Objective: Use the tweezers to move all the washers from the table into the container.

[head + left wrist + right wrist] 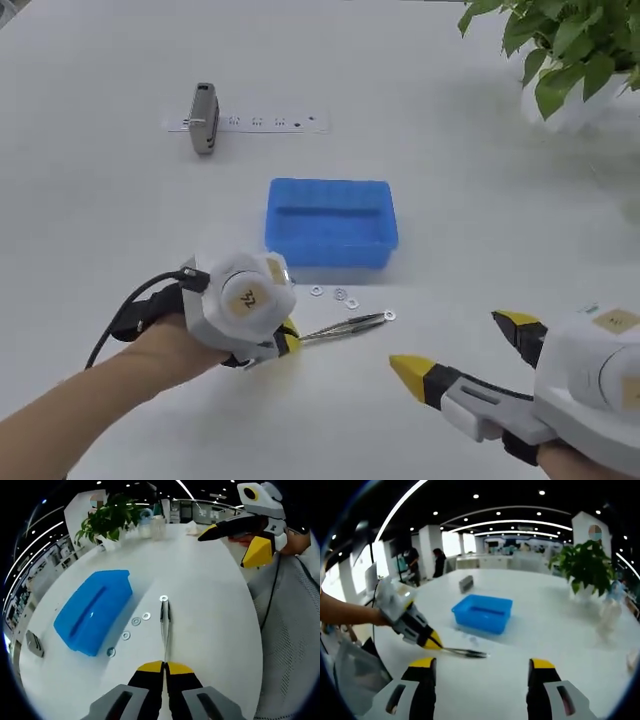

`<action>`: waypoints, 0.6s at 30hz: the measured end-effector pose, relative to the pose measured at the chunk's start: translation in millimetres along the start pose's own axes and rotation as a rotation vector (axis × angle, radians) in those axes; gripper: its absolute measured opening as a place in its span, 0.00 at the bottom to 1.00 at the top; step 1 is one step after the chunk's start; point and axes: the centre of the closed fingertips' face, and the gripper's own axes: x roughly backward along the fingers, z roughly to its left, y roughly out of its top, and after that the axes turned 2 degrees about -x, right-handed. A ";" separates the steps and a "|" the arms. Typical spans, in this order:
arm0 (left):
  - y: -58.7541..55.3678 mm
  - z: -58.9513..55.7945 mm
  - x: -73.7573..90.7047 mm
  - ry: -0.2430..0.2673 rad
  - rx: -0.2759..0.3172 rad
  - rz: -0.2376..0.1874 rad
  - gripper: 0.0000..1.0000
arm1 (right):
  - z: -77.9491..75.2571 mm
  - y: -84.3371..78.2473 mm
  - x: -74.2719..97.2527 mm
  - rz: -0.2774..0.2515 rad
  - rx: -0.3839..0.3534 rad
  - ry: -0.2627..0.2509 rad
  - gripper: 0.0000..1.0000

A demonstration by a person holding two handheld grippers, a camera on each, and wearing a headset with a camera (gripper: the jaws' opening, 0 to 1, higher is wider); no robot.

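Spread wide and grasping nothing, the right claw [460, 345] is hanging above the white tabletop [450, 150], well apart from the work. To its left, the left claw [288, 338] is clenching the handle end of the tweezers [345, 325], which are reaching low along the tabletop with their tips at one washer [389, 315]. Four more washers [136, 621] are lying in a loose line between the tweezers and the blue container [330, 253], just before its near wall. A potted plant [570, 40] is standing at far right.
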 end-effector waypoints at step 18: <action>42.9 -27.0 64.3 0.091 -0.010 -0.149 0.00 | 52.4 -9.8 -4.0 0.065 0.092 0.224 0.43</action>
